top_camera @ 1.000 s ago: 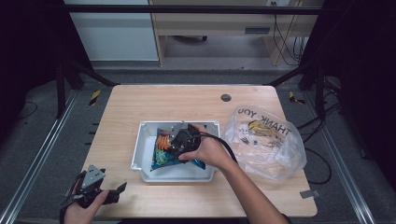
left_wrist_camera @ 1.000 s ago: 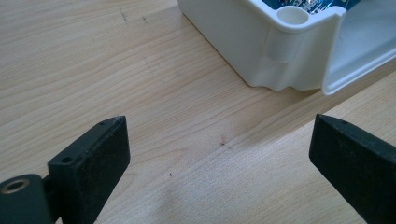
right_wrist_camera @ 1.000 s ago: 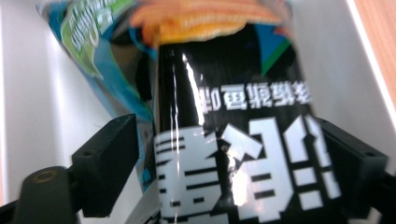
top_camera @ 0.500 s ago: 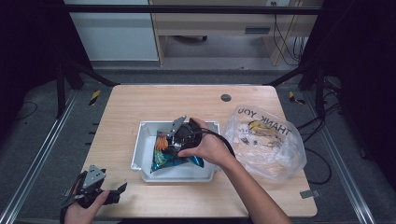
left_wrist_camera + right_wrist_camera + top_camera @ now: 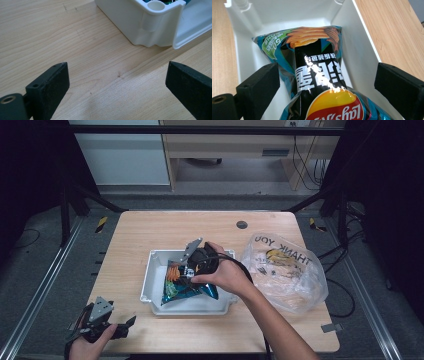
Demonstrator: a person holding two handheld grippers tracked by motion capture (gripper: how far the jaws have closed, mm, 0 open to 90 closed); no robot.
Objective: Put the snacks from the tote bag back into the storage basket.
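Right gripper (image 5: 186, 272) poised over a white rectangular plastic tray (image 5: 152, 285) near the middle of the light wooden worktop (image 5: 150, 227), held there by the right hand (image 5: 225, 275). Jaws spread wide in the right gripper view, one on each side of a blue and black crisp bag (image 5: 317, 75) with a red and yellow logo, gripper (image 5: 325, 82) closed on nothing. Crisp bag lying flat on the tray floor (image 5: 359, 67), printed side up, sealed top end pointing toward the tray's far wall. Seen from the high view, bag (image 5: 180, 290) partly covered by the gripper and hand, its lower corners reaching toward the tray's near wall.

Left gripper (image 5: 122, 326) low at the near left corner of the worktop, well apart from the tray, gripped by the left hand (image 5: 90, 345). In the left gripper view, black jaws wide apart above bare wood (image 5: 75, 50), gripper (image 5: 117, 82) empty, a corner of the white tray (image 5: 150, 27) just ahead.

Clear crumpled plastic carrier bag (image 5: 285, 270) printed "THANK YOU" lying on the worktop to the right of the tray, just beside it. Small dark round hole (image 5: 242, 224) in the worktop beyond the tray.
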